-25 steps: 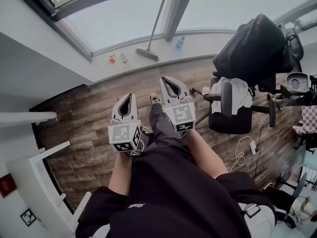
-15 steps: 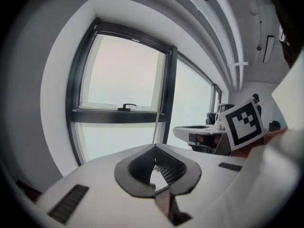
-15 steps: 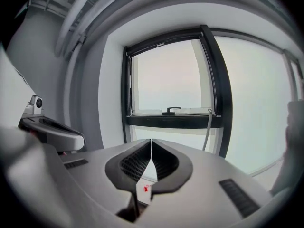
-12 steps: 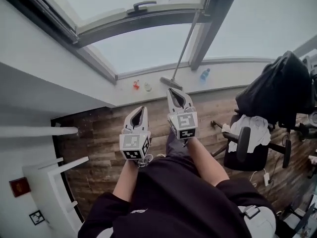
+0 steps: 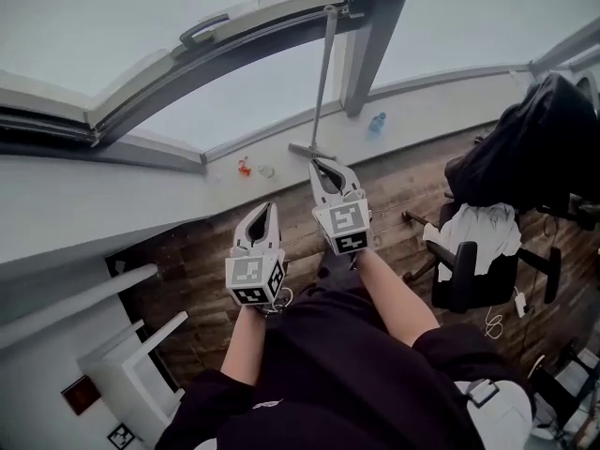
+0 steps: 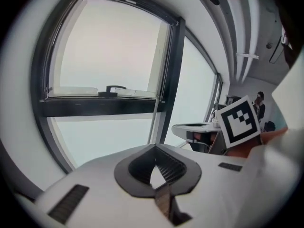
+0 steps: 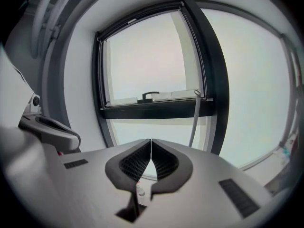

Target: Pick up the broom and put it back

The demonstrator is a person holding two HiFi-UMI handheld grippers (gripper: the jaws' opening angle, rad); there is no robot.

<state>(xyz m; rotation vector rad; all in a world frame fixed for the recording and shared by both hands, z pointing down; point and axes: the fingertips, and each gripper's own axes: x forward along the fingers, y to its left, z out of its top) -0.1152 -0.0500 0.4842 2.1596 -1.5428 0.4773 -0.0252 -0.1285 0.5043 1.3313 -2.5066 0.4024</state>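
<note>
The broom [image 5: 323,73] leans upright against the window, its grey handle reaching the dark frame and its flat head [image 5: 311,151] resting on the sill. The handle also shows in the right gripper view [image 7: 194,120] and, thinly, in the left gripper view [image 6: 154,121]. My right gripper [image 5: 323,164] is shut and empty, its tips just below the broom head in the head view; the same gripper [image 7: 151,141] points at the window left of the handle. My left gripper [image 5: 261,212] is lower and to the left, also shut with nothing in it [image 6: 155,146].
On the sill stand a blue bottle [image 5: 376,124], a small red thing [image 5: 244,166] and a small clear thing [image 5: 267,170]. An office chair with a black jacket [image 5: 525,157] and white cloth [image 5: 483,228] stands at right. A white frame [image 5: 141,345] is at lower left.
Both grippers and the person have moved forward to the window. The broom and sill are much nearer now, and the chair has slid off to the right.
</note>
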